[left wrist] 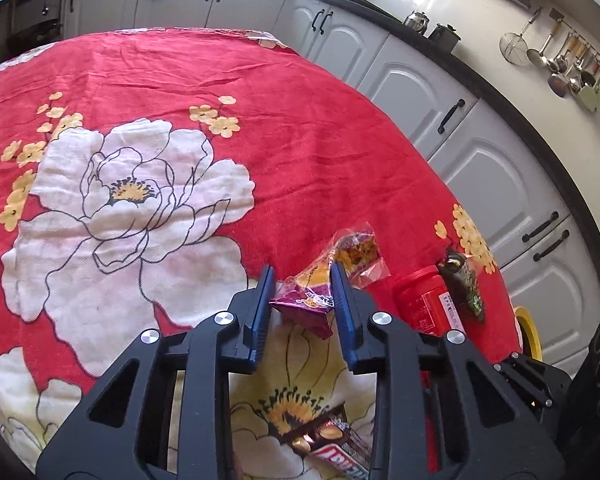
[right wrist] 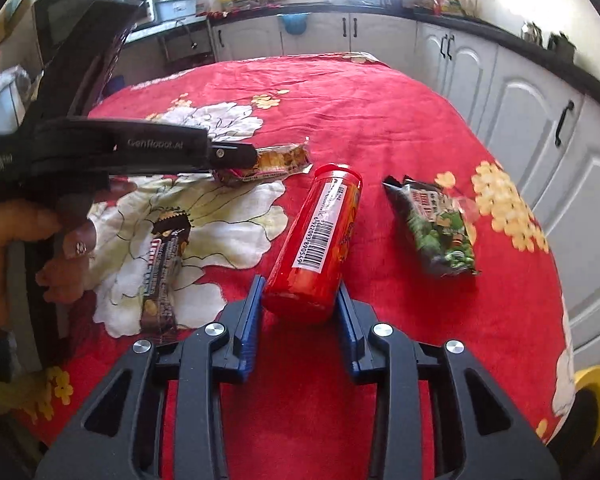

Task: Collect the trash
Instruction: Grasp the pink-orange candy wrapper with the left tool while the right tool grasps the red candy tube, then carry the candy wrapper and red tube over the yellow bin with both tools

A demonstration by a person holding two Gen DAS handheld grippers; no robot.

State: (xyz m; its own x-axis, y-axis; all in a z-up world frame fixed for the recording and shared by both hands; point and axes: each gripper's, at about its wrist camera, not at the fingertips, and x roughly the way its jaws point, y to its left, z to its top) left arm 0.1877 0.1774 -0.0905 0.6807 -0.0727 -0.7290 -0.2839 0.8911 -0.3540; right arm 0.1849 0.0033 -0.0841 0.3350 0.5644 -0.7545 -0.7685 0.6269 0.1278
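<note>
A crinkled purple and yellow snack wrapper lies on the red floral tablecloth, and my left gripper is open around its near end. A red cylindrical can lies on its side; my right gripper is open with its blue fingers either side of the can's base. A green and black snack bag lies right of the can. A brown chocolate bar wrapper lies to the left. In the right wrist view the left gripper reaches the purple wrapper.
White kitchen cabinets with a dark countertop run along the right and far sides of the table. A yellow-rimmed bin stands past the table's right edge. The can, green bag and chocolate wrapper also show in the left wrist view.
</note>
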